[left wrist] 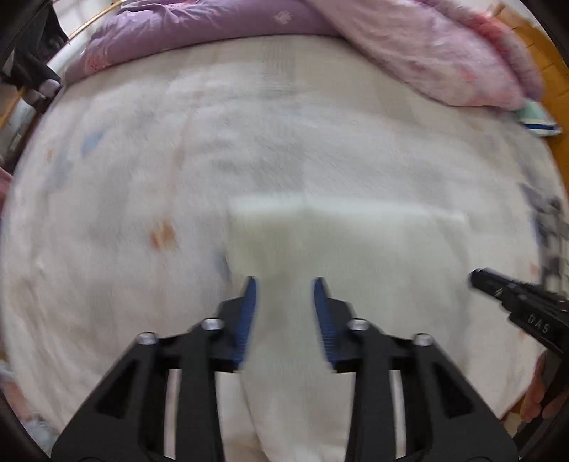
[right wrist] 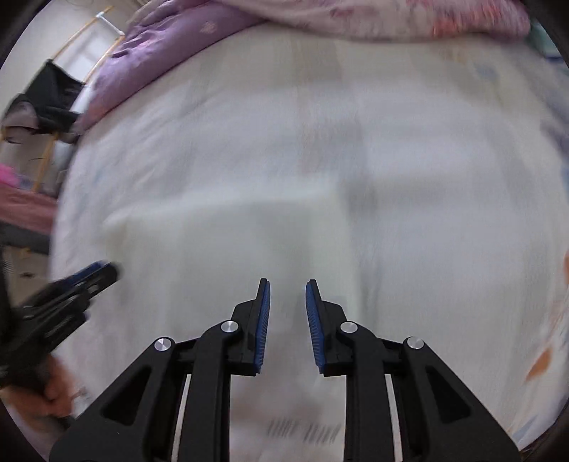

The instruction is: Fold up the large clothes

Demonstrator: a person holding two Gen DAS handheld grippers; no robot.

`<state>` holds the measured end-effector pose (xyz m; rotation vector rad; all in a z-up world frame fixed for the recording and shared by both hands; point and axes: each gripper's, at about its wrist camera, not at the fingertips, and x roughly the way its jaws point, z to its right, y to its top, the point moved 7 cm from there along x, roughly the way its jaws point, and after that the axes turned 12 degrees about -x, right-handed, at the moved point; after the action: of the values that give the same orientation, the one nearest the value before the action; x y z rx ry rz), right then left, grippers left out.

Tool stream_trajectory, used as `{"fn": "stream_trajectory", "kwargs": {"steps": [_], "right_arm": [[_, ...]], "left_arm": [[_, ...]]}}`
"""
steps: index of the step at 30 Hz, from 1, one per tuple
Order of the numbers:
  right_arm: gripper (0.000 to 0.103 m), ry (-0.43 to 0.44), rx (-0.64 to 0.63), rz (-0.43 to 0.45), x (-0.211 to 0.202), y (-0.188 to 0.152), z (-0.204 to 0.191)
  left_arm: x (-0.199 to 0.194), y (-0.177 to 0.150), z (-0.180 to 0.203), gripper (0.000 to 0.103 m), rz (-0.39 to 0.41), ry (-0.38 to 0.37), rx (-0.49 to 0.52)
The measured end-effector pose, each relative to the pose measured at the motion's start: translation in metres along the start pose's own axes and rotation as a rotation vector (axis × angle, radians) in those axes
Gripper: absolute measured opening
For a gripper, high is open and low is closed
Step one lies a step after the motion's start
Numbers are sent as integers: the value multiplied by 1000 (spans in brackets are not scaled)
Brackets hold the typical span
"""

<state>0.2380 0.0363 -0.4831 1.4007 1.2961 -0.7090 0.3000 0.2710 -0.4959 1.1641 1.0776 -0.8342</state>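
Observation:
A white folded garment (left wrist: 355, 248) lies flat on the bed, blurred by motion. My left gripper (left wrist: 286, 280) hangs over its near left part with the blue pads apart; the cloth shows below the gap and nothing is pinched. In the right wrist view the same garment (right wrist: 213, 248) spreads under my right gripper (right wrist: 287, 282), whose jaws stand a little apart and free of the cloth. Each gripper shows in the other's view: the right gripper (left wrist: 476, 279) at the garment's right side, the left gripper (right wrist: 106, 270) at its left side.
The bed sheet (left wrist: 124, 177) is white with faint coloured prints. A purple quilt (left wrist: 195, 32) and a pink quilt (left wrist: 444, 53) are heaped along the far edge. Dark clothes (right wrist: 49, 96) hang on a rack left of the bed. A hand (left wrist: 537, 398) grips the right tool.

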Motion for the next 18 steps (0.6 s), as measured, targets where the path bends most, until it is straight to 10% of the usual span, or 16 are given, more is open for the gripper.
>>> {"fn": "stream_trajectory", "kwargs": {"steps": [9,14,18], "right_arm": [[24,81,73,-78,29,16,22],[87,34,59,-107,9,-10,42],[90,-21,-4,-199,12,-36,62]], "left_arm": [[54,33,-6,36,-49,-20,-31],[11,9,-26,64,-41,-99,-33],[-14,-27,-38,76,-112,-67,53]]}}
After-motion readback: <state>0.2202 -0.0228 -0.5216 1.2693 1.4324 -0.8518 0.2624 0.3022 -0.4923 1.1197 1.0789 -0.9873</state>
